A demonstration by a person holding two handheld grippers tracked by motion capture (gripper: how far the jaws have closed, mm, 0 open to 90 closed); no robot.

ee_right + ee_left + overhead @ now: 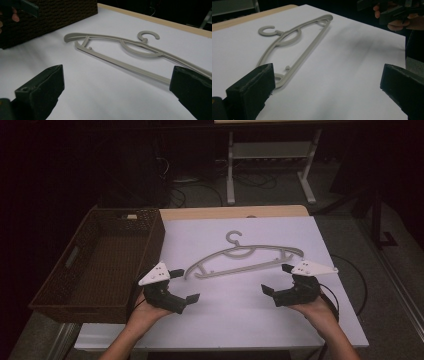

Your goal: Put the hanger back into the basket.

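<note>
Now we hold both grippers low, near the front of the white table (240,320); the left gripper (181,290) and right gripper (274,279) both stand wide and hold nothing; the grey hanger (245,258) lies flat between them, slightly farther off, so each can likely reach one end; the brown basket (70,295) waits at far left.

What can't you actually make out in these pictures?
- Hanger: in the left gripper view, its near end is hidden behind a black jaw.
- Hanger's far end: right gripper view, hidden behind a jaw.
- Basket: high view, too dark to see what lies inside.
</note>
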